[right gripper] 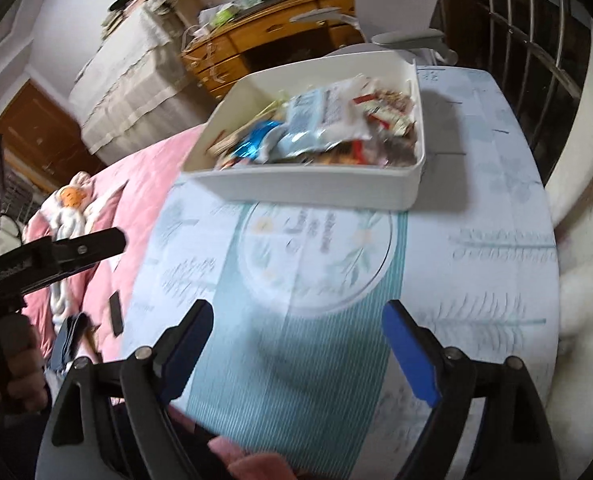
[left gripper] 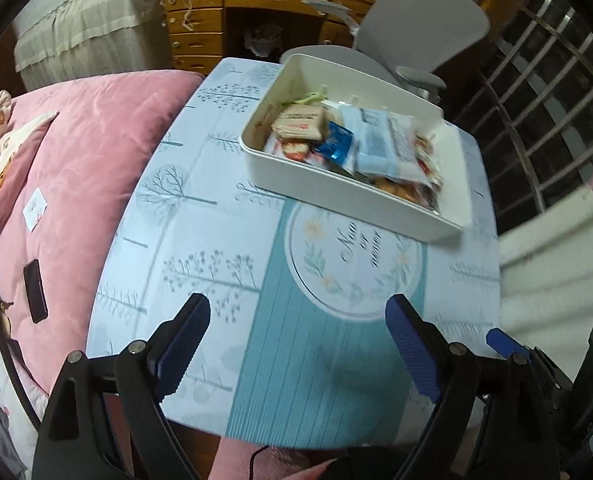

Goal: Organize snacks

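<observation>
Honestly, both the left gripper [left gripper: 298, 322] and right gripper [right gripper: 296, 328] are hovering with jaws wide apart and empty over the tree-print counter [left gripper: 200, 208], while the snack packets [left gripper: 376, 140] are sitting piled in the white plastic bin [left gripper: 308, 190], so sorting's looking mostly done.

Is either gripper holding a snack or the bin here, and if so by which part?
Nothing is held. The left gripper and right gripper are both open and empty above the table, short of the white bin.
</observation>
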